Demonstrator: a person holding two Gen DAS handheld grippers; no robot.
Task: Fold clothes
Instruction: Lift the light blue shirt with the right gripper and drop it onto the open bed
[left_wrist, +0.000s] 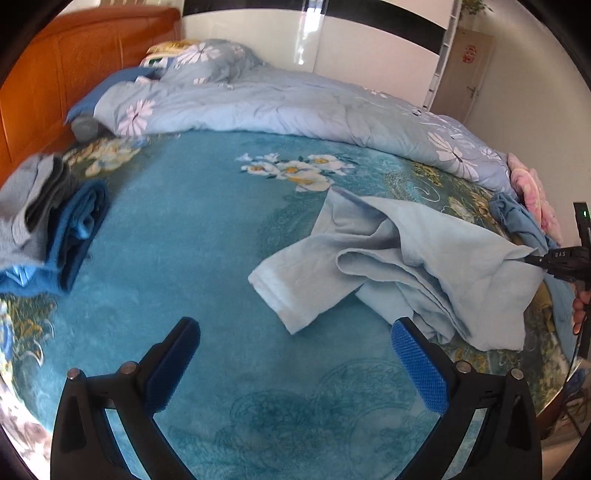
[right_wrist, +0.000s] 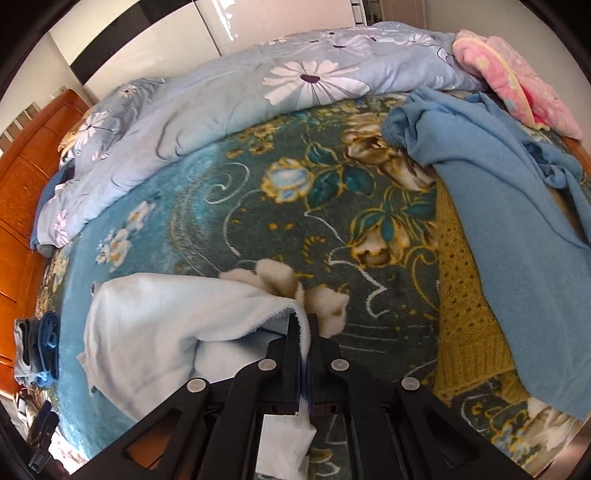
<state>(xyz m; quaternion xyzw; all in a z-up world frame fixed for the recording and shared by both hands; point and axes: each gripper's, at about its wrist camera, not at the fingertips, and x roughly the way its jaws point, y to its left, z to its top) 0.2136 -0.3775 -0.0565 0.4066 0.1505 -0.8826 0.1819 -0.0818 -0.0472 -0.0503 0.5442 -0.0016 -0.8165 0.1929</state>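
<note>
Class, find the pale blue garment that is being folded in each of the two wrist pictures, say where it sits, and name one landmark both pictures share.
Left wrist view: the pale blue garment lies crumpled right of centre on the bed, its right edge pinched by the right gripper.
Right wrist view: the same garment fills the lower left, its edge clamped in the shut jaws.
Shared landmark: the folded pile by the orange headboard.

- The bed (left_wrist: 229, 236), covered with a teal flowered blanket, spreads out ahead of both pairs of jaws.
- A pale blue garment (left_wrist: 413, 266) lies rumpled on it, ahead and right of the left jaws.
- Folded grey and blue clothes (left_wrist: 48, 229) sit far left.
- A flowered duvet (left_wrist: 295, 107) is bunched beyond.
- Another blue garment (right_wrist: 491, 192) and a pink item (right_wrist: 513, 81) lie ahead and right of the right jaws.
</note>
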